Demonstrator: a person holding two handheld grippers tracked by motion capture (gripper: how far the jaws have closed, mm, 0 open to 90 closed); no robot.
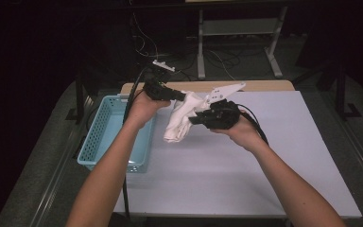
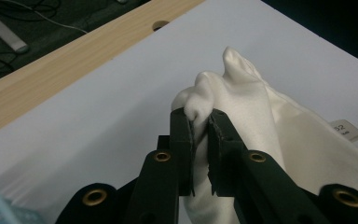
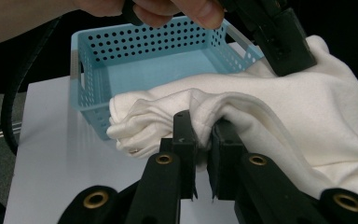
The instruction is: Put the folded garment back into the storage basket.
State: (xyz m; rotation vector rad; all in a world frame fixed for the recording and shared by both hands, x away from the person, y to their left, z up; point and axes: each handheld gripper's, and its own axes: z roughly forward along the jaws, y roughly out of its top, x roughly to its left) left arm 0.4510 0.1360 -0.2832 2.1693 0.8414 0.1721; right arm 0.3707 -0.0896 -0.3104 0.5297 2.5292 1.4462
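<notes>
Nearest the high camera, two bare forearms come up from the bottom edge, and each hand carries a gripper over the desk [image 1: 274,156], a white sheet on a wooden top.

Far left sits the light blue basket [image 1: 97,137], perforated walls, standing on the desk's left edge. Just above its right rim is the left gripper [image 1: 182,96], its jaws clamped on a bunched fold of the white cloth [image 1: 178,124]. In the left gripper view the jaws pinch a rounded knob of the fabric [image 2: 242,100], smooth and faintly shiny, creamy white, with a small printed tag peeking out at the right edge (too small to read).

The cloth hangs between the two grippers, lifted off the desk, its lower end drooping in a crumpled bundle just right of the basket. It looks like a soft knit garment: seams and a folded hem run across it in the right gripper view [image 3: 270,116].

Right of centre, the right gripper [image 1: 194,119] is closed on another fold of the same cloth, lower than the left one's hold; its own view shows the fabric squeezed between the two black jaws [image 3: 204,133], basket behind.
</notes>
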